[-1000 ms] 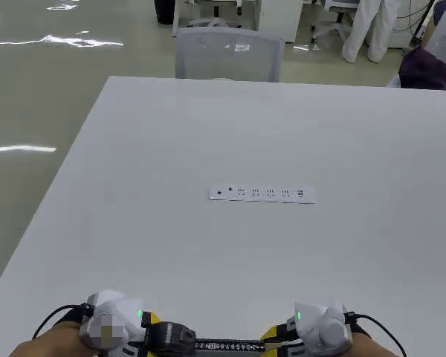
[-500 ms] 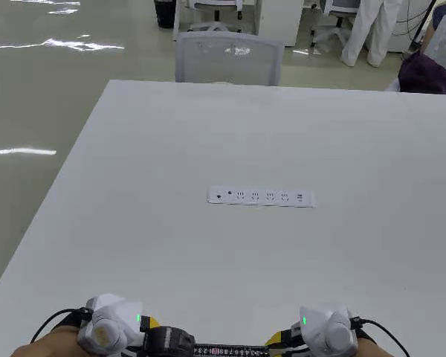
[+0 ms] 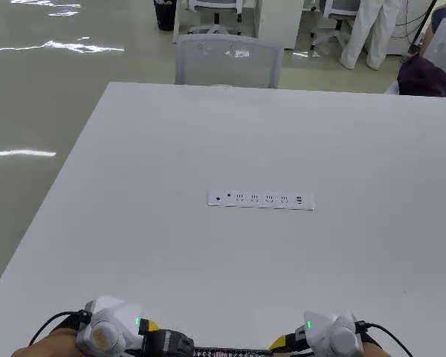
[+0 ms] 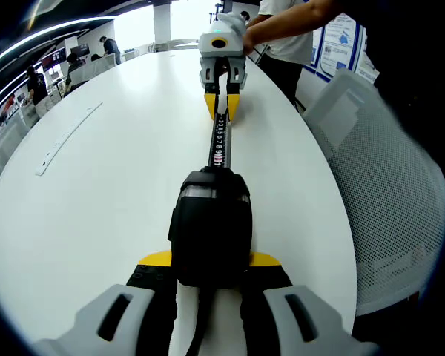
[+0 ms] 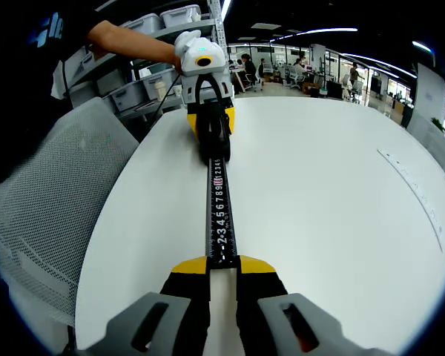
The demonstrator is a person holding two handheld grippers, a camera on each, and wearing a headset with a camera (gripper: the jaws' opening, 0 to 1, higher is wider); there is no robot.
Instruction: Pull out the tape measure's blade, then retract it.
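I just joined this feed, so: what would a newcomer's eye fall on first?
The black tape measure sits clamped in the left gripper at the near edge of the table, its blade stretched across to the right gripper. Farther out, a white power strip lies mid-table.

A large white rectangular table (image 3: 208, 134) with a smooth matte top runs away from the viewer in the head view. A long, flat white power strip (image 3: 260, 199) with a row of sockets lies flat near its middle, its long side parallel to the near edge, well apart from every edge. Along the near edge sits a black tape measure case (image 4: 210, 222), and its black numbered blade (image 5: 219, 208) runs out straight and low over the surface; whether case and blade rest on the top cannot be told
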